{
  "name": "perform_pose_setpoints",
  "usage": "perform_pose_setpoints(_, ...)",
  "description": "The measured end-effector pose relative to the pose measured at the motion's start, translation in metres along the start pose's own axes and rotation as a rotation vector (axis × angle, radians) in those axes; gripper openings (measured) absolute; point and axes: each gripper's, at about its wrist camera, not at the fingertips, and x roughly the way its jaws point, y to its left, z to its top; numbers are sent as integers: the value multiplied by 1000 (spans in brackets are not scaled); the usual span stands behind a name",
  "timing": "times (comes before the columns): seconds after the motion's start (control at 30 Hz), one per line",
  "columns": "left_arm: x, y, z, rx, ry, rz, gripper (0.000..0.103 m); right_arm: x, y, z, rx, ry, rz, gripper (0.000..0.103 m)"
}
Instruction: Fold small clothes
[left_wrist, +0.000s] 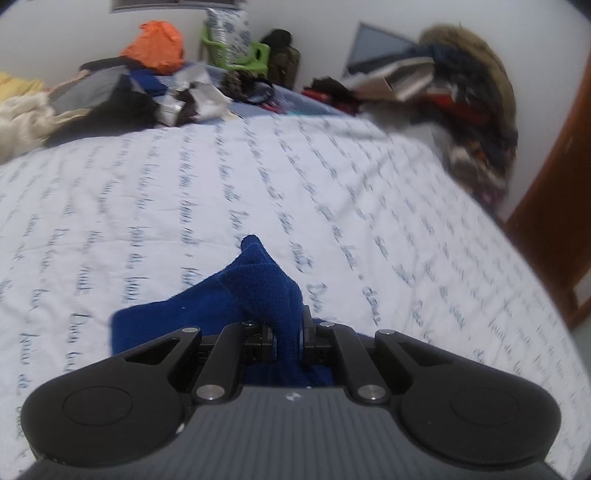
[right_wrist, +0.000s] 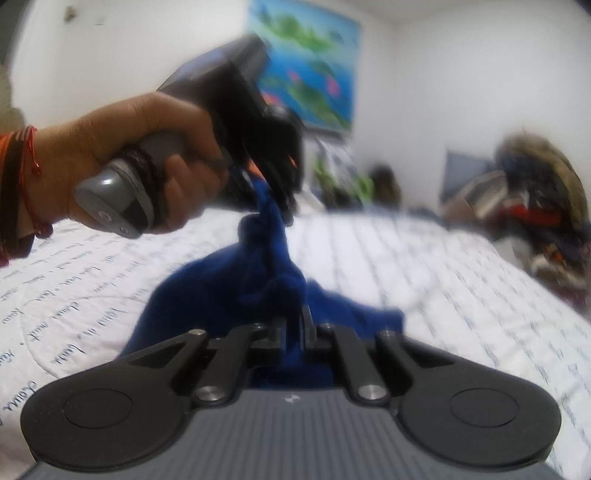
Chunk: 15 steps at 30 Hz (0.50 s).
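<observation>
A small dark blue garment (left_wrist: 207, 306) hangs bunched over the white bed sheet with script print (left_wrist: 258, 177). My left gripper (left_wrist: 288, 336) is shut on one bunched end of it. In the right wrist view the same blue garment (right_wrist: 229, 284) stretches between both grippers. My right gripper (right_wrist: 294, 332) is shut on its near end. The left gripper (right_wrist: 280, 199), held in a hand, pinches the far end higher up above the bed.
A pile of clothes (left_wrist: 110, 92) with an orange item lies at the far left of the bed. A heap of clothes and boxes (left_wrist: 461, 92) stands at the far right. A wooden door (left_wrist: 554, 206) is at right. A green chair (left_wrist: 236, 51) stands by the wall.
</observation>
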Motion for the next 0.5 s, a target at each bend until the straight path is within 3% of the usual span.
perform_pose_setpoints(0.17,33,-29,-14,43,58,-7,9,-5,-39,-19,138,83,8,6)
perform_pose_setpoints(0.33,50,-57,-24,140,59,37,10,-2,-65,-36,259,151,23,6)
perform_pose_setpoints(0.4,59,-65,-26,177,70,33,15,0,-71,-40,286,180,33,6)
perform_pose_setpoints(0.43,60,-66,-26,175,66,27,27,1,-75,-43,319,191,42,6)
perform_pose_setpoints(0.47,61,-66,-26,167,61,12,47,3,-79,-45,352,205,57,6)
perform_pose_setpoints(0.5,60,-65,-25,155,58,-5,60,6,-83,-46,381,222,77,6)
